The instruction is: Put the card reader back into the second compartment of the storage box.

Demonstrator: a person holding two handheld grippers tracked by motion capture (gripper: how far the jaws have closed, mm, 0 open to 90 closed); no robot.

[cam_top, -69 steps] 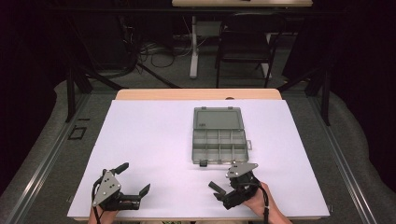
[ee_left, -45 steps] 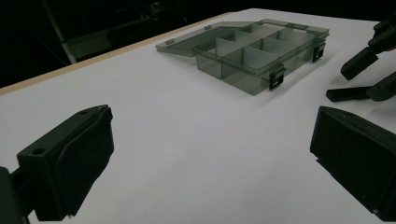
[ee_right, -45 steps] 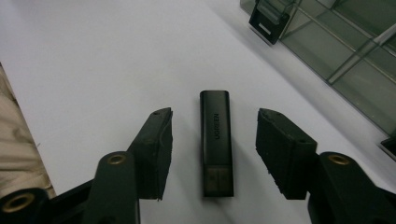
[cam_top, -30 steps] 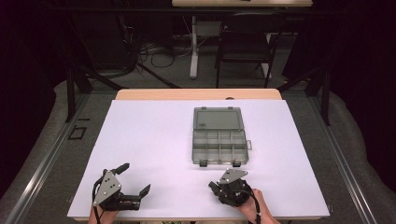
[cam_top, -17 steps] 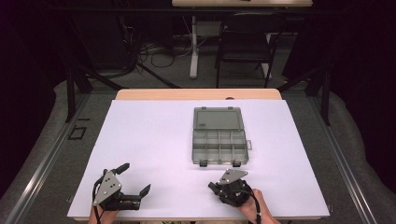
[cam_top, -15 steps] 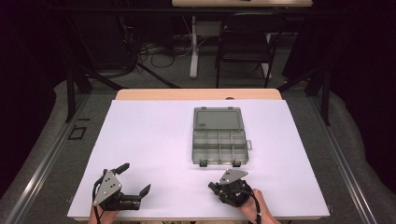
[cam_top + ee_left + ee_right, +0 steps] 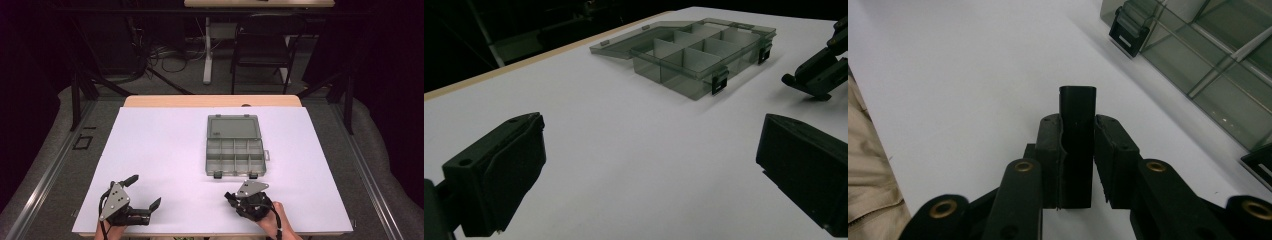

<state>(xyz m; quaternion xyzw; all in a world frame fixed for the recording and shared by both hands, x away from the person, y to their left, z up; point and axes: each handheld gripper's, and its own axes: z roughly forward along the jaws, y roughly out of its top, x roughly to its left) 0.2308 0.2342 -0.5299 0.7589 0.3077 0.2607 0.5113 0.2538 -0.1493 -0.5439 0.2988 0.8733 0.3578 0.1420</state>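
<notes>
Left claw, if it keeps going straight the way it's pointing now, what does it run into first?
Most likely the open organizer box. The left claw stands open over bare white table, and the box lies ahead, slightly right of centre. The right claw sits farther right, probably outside that line, though depth is hard to judge.

Beyond the white surface we saw a dark room: a black chair, tangled cables on grey floor.
</notes>
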